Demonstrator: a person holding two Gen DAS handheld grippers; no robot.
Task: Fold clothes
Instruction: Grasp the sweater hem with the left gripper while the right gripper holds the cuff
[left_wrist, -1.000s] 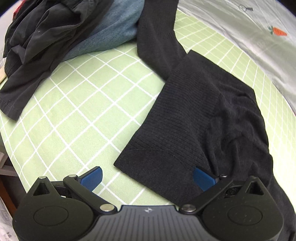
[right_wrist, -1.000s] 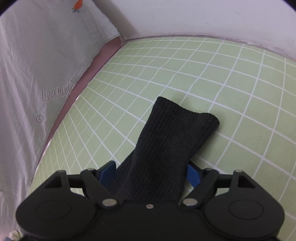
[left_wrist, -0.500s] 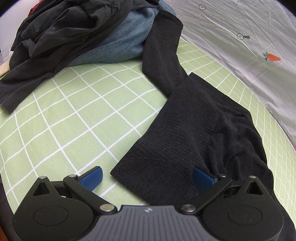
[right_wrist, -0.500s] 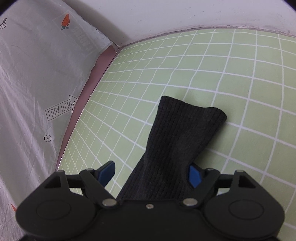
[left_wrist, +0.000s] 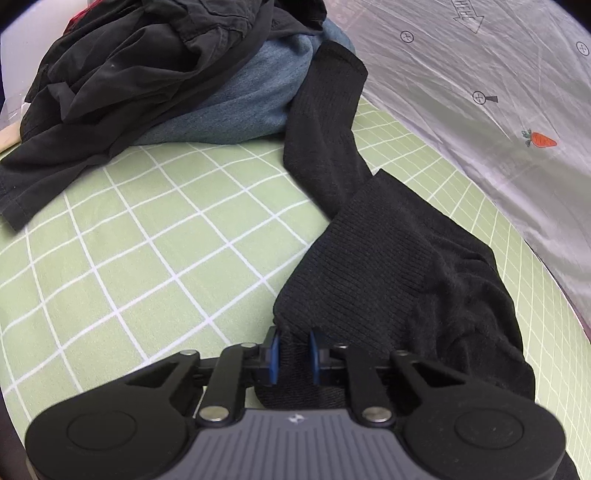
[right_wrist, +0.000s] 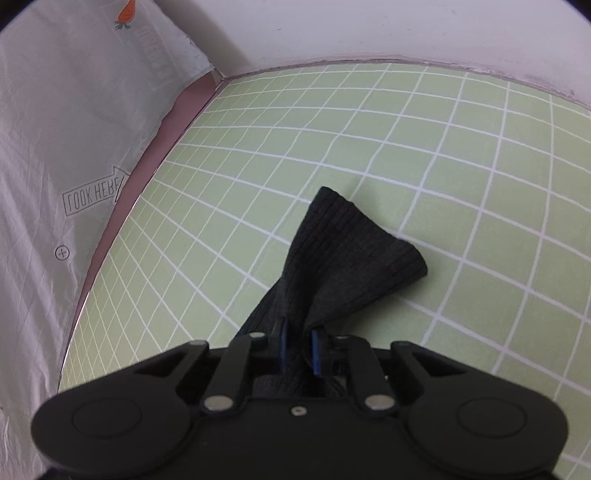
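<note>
The green checked sheet (left_wrist: 122, 266) carried a black ribbed sweater (left_wrist: 399, 273), soft, light and limp, best taken at hem and cuff. Only the left view showed the clothes pile (left_wrist: 155, 74). The left gripper (left_wrist: 293, 350) pinched the hem; the right gripper (right_wrist: 300, 347) pinched the sleeve (right_wrist: 347, 254)

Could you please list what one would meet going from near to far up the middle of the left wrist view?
left gripper, shut on the hem of the black knit sweater → its sleeve running away over the green checked sheet → blue denim garment → pile of black clothes.
</note>
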